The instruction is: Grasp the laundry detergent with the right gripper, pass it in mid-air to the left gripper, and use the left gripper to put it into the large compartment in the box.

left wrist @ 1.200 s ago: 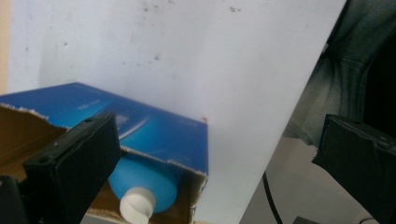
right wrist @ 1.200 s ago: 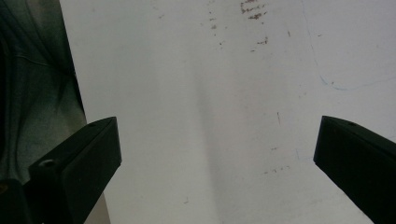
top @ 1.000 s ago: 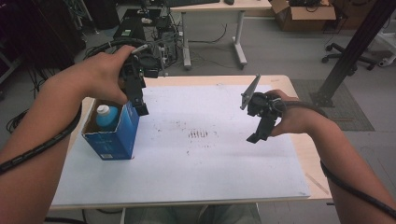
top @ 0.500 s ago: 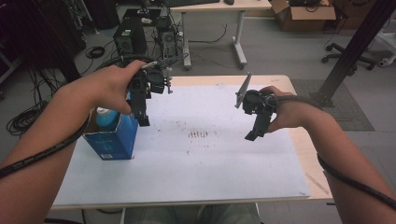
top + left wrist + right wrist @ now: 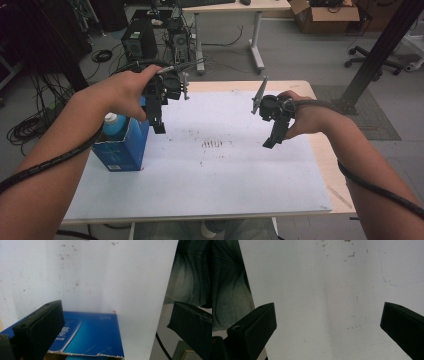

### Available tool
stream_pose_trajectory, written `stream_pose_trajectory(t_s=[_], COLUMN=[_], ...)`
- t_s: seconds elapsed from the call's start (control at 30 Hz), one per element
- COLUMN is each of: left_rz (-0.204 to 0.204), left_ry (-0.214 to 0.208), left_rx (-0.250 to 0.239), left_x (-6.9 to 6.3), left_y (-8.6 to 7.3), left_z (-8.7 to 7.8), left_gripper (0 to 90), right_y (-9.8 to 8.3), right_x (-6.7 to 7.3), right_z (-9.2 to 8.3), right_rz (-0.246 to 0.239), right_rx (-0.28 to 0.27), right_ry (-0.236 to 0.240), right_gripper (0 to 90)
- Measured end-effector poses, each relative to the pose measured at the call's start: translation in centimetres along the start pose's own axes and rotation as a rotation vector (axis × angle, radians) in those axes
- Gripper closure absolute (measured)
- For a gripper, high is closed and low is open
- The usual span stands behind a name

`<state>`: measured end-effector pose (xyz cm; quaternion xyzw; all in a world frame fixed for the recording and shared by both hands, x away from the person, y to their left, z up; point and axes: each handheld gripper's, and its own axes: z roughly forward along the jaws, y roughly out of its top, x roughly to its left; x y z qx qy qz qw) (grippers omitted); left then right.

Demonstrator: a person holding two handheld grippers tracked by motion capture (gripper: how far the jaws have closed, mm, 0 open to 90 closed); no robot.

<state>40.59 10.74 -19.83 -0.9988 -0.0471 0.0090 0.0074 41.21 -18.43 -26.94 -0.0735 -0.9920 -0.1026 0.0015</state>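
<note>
The left gripper (image 5: 159,122) hangs with its black jaws spread wide and empty, just above the open blue cardboard box (image 5: 122,147) that stands near the table's left edge with a pale-capped bottle (image 5: 114,122) inside. The right gripper (image 5: 272,137), jaws likewise apart and empty, hovers over the white sheet-covered wooden table (image 5: 240,180) toward its right edge, well apart from the box.

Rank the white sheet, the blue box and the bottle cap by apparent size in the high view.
1. White sheet, covering most of the table.
2. Blue box.
3. Bottle cap, poking out of the box's open top.
</note>
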Motion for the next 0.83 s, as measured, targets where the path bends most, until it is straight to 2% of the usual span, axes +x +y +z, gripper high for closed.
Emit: stream_pose_trajectory(t_s=[0.73, 0.83], left_rz=[-0.012, -0.014], left_ry=[-0.002, -0.006], left_rx=[0.001, -0.014], left_x=[0.51, 0.35], left_y=[-0.18, -0.12], left_z=[-0.14, -0.33], left_gripper=[0.1, 0.1], right_y=[0.4, 0.36], right_x=[-0.04, -0.06], right_z=[0.08, -0.09], right_rz=[-0.013, -0.021], right_rx=[0.002, 0.0], right_ry=[-0.001, -0.001], right_gripper=[0.5, 0.5])
